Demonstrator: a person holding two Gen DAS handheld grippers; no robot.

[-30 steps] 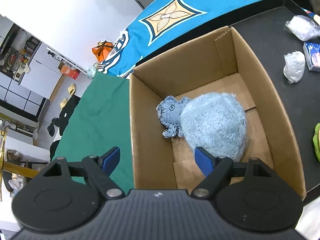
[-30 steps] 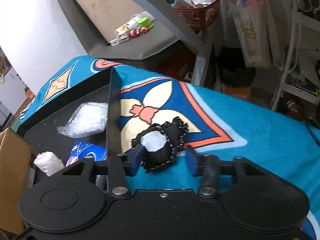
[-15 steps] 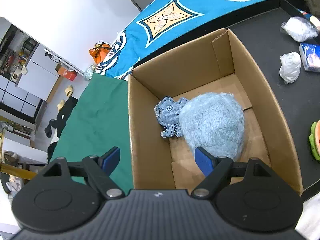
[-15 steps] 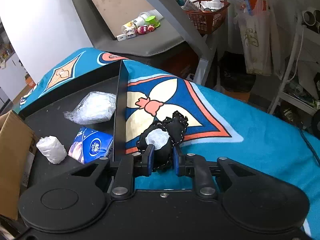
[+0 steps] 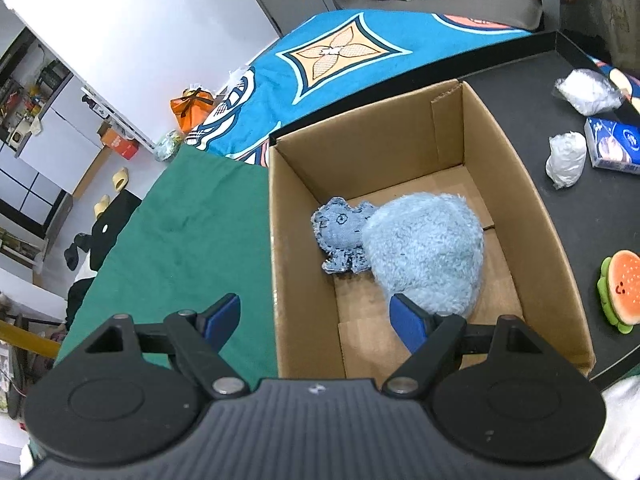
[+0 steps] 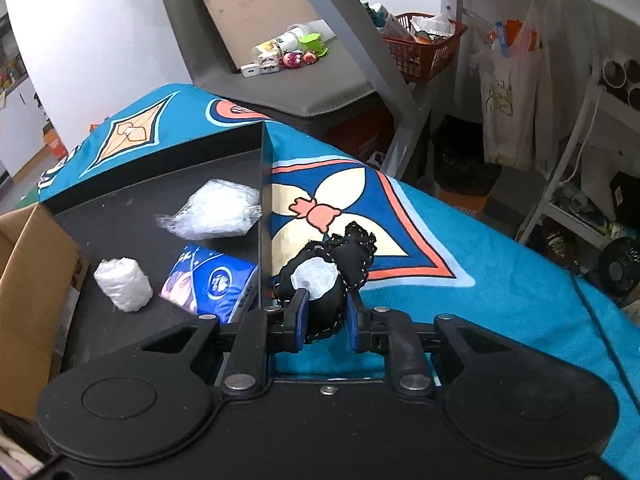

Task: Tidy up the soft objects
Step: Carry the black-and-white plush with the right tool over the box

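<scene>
A cardboard box point(image 5: 524, 208) stands open on a black tray point(image 5: 600, 240). Inside it lie a fluffy light-blue plush point(image 5: 428, 252) and a small denim soft toy point(image 5: 340, 236). My left gripper point(image 5: 316, 320) hovers open above the box's near left wall, holding nothing. In the right wrist view my right gripper point(image 6: 323, 320) is shut on a black soft toy with a white patch point(image 6: 320, 280), lifted a little above the blue patterned cloth point(image 6: 460, 264). The box's corner point(image 6: 32, 280) shows at the left there.
On the black tray lie a white plastic-wrapped bundle point(image 5: 586, 92), a wrapped white roll point(image 5: 566, 160), a blue tissue pack point(image 5: 614, 148) and a burger plush point(image 5: 622, 290). The tray's upright wall point(image 6: 262, 208) stands beside my right gripper. A green cloth point(image 5: 192, 220) lies left of the box.
My right gripper closed on the black soft toy and rose with it off the cloth. My left gripper drew back and up a little from the box, staying open.
</scene>
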